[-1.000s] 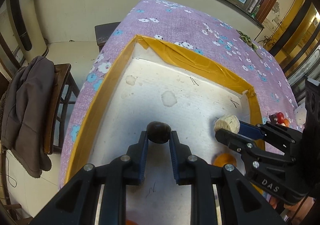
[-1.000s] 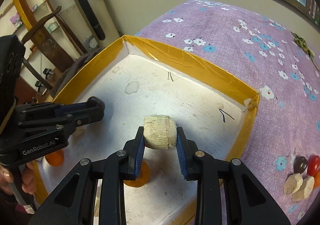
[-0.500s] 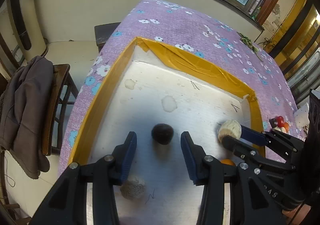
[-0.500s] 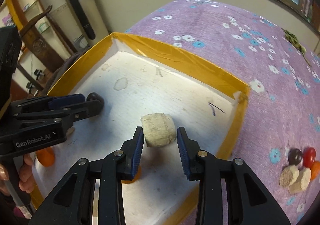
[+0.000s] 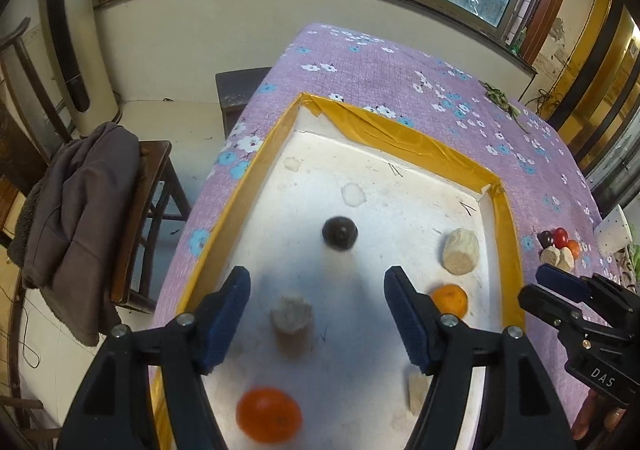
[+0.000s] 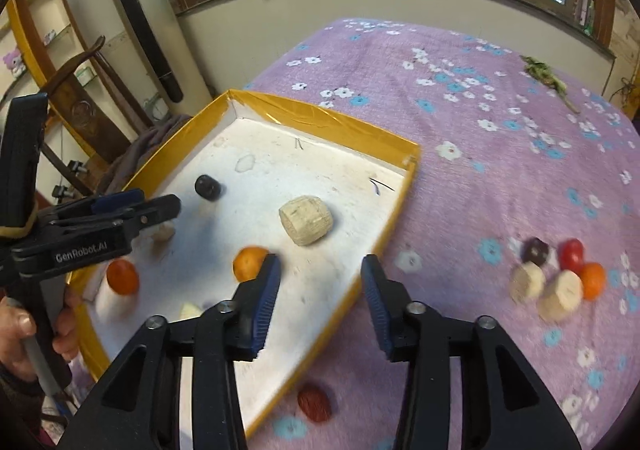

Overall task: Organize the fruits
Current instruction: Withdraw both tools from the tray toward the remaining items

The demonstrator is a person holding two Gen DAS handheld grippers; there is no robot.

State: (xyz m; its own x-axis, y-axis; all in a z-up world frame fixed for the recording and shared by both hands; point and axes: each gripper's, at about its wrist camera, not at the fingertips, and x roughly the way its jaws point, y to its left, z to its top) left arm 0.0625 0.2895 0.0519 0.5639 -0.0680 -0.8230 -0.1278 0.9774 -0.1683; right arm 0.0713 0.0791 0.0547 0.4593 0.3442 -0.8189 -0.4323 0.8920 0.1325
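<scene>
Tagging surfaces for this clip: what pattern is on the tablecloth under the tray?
The tablecloth is purple with small white and blue flowers, clearest in the right wrist view.

Fruits (image 5: 339, 233) lie in tray (image 5: 404, 137) on table (image 5: 372, 65).

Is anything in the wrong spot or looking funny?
Yes. One dark red fruit lies alone on the purple flowered cloth, just outside the yellow-edged tray, apart from the small pile of fruits farther right. The tray's white floor also has stains and pen-like scribbles.
</scene>
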